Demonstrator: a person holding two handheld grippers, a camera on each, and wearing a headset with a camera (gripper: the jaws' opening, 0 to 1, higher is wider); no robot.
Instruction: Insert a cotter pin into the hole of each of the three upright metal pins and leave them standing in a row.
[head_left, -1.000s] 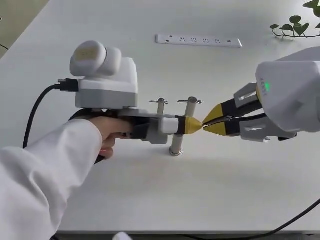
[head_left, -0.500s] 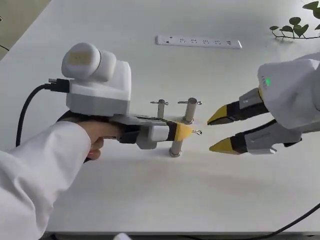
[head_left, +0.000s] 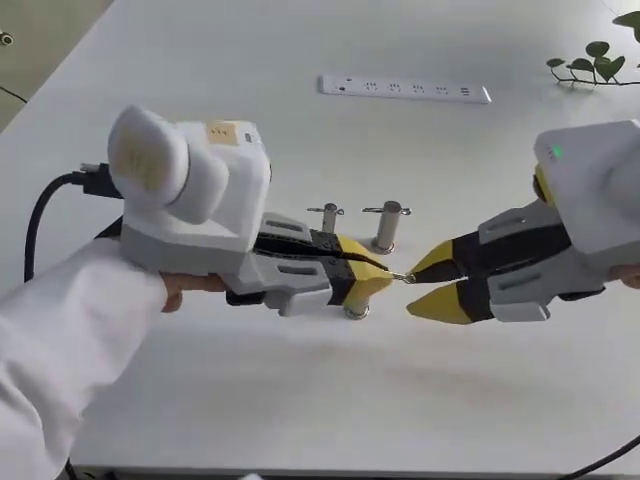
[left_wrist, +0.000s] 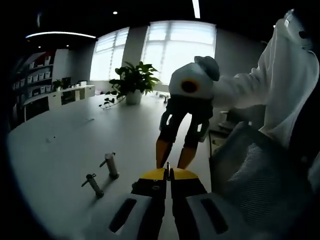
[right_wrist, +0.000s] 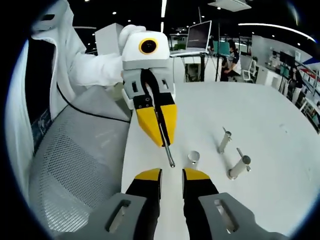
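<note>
On the white table (head_left: 300, 400), the left tongs (head_left: 383, 278) pinch a cotter pin (head_left: 398, 277), its free end close to the parted right tongs (head_left: 414, 295). Two metal pins (head_left: 386, 225) stand just behind, each with a cotter pin through it.

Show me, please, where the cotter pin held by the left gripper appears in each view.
Head view: cotter pin, centre, held by left gripper.
Left gripper view: cotter pin, bottom centre.
Right gripper view: cotter pin, centre.
Shared landmark: the pair of metal pins already fitted.
</note>
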